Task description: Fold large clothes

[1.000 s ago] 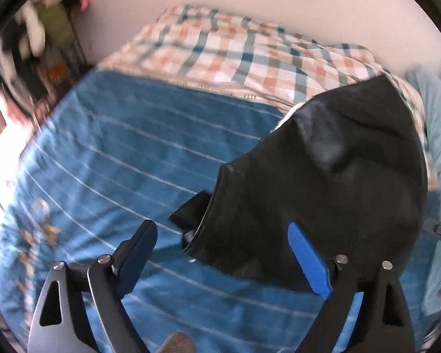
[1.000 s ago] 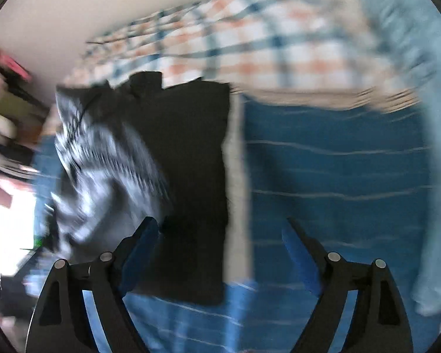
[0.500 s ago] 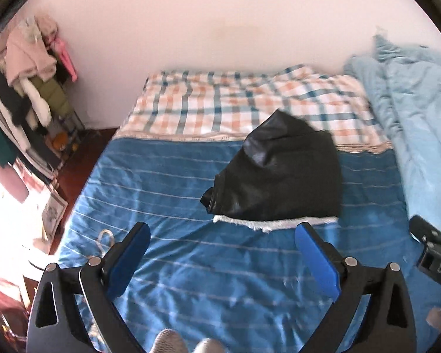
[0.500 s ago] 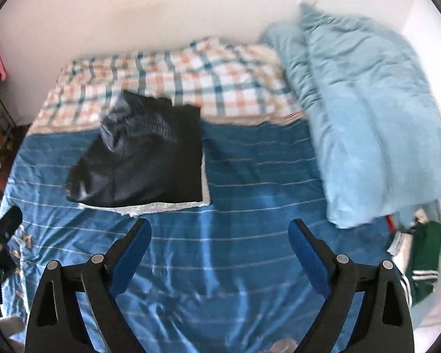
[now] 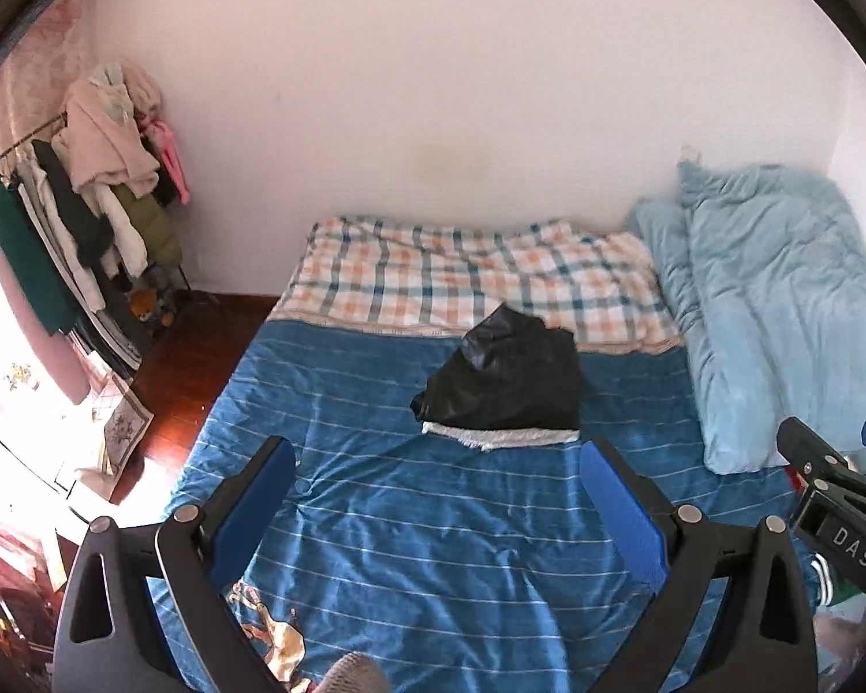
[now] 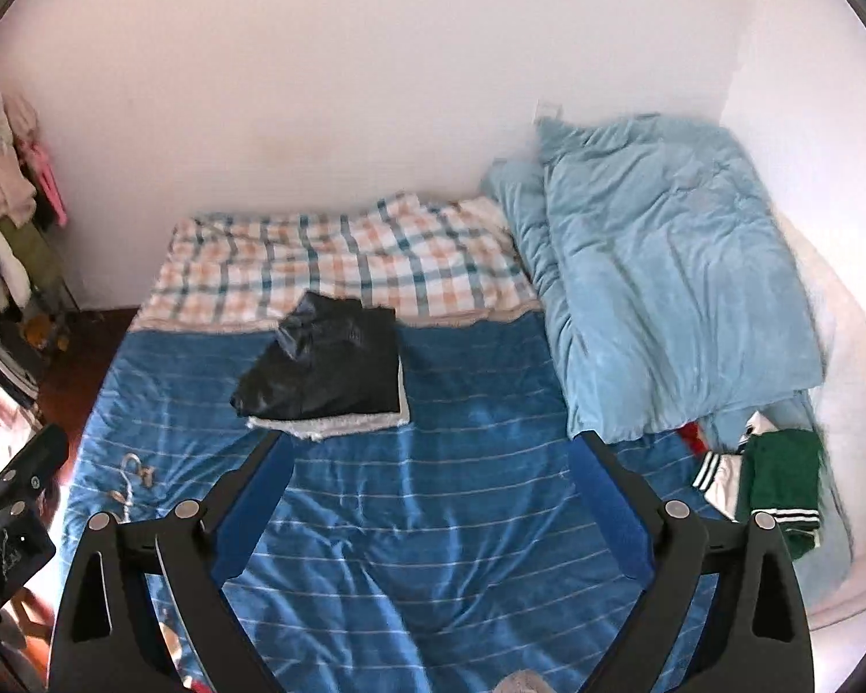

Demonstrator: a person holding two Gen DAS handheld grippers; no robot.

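Observation:
A folded black leather jacket (image 5: 508, 381) with white fleece lining at its near edge lies on the blue striped bedspread (image 5: 433, 520), near the checked sheet. It also shows in the right wrist view (image 6: 329, 369). My left gripper (image 5: 433, 496) is open and empty, held high above the bed, well back from the jacket. My right gripper (image 6: 430, 488) is open and empty, likewise far from the jacket. A green and white striped garment (image 6: 773, 485) lies at the bed's right edge.
A light blue duvet (image 6: 664, 277) is heaped along the right side of the bed. A checked sheet (image 5: 467, 283) covers the head end by the wall. A clothes rack (image 5: 81, 231) with hanging clothes stands on the left over dark wooden floor.
Both grippers have pulled up and back from the jacket, which stays folded on the bed. The view widened from close fabric to the whole bed.

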